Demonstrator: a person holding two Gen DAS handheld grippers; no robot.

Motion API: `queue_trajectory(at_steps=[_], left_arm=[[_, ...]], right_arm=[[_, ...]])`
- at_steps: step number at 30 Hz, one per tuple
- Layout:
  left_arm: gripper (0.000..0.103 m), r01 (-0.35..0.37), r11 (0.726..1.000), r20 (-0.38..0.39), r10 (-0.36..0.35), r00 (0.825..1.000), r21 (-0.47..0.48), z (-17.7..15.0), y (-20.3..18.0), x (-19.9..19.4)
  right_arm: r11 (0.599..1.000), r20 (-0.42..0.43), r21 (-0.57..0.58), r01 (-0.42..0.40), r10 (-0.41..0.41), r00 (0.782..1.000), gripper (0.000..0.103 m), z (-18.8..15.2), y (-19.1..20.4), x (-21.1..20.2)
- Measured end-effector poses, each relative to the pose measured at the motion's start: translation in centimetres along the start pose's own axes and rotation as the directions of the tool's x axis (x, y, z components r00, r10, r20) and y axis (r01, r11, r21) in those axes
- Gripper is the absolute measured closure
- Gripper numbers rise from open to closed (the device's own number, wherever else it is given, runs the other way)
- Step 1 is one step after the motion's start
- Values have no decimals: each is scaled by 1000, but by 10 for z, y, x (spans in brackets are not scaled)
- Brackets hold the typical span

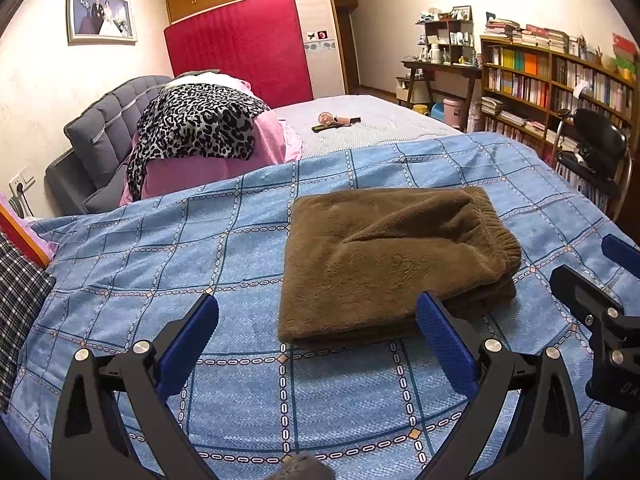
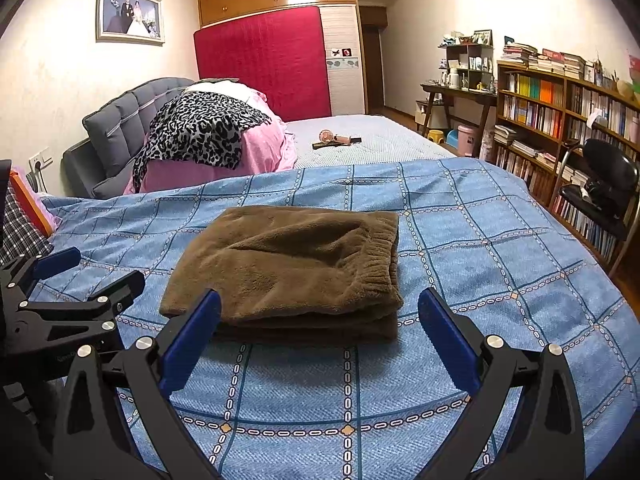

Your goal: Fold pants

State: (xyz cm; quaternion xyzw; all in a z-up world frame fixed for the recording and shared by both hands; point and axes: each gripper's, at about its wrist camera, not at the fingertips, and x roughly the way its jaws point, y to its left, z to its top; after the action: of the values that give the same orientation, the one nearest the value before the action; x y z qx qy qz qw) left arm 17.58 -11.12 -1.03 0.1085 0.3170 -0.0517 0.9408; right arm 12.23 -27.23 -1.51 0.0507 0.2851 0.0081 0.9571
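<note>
Both grippers are held wide open and empty above the bed: the left gripper (image 1: 318, 320) and the right gripper (image 2: 320, 314), blue-padded and black-framed. The brown fleece pants (image 2: 288, 268), folded into a compact rectangular stack with the elastic waistband to the right, are laid on the blue checked quilt (image 2: 480, 248), just ahead of both sets of fingers. A grey padded headboard (image 2: 124, 120), a leopard-print cloth (image 2: 200, 132) over pink bedding and a wooden bookshelf (image 2: 560, 108) are seen beyond. Only in the left view is a plaid fabric (image 1: 20, 296) shown broadly at the edge.
</note>
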Motion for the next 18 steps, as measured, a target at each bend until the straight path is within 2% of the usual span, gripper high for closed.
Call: queue_trajectory(at_steps=[18], left_arm=[[5, 4, 1000, 25, -5, 1000, 31, -3, -8, -3]], right_arm=[[1000, -13, 4, 6, -6, 1000, 3, -4, -2, 2]])
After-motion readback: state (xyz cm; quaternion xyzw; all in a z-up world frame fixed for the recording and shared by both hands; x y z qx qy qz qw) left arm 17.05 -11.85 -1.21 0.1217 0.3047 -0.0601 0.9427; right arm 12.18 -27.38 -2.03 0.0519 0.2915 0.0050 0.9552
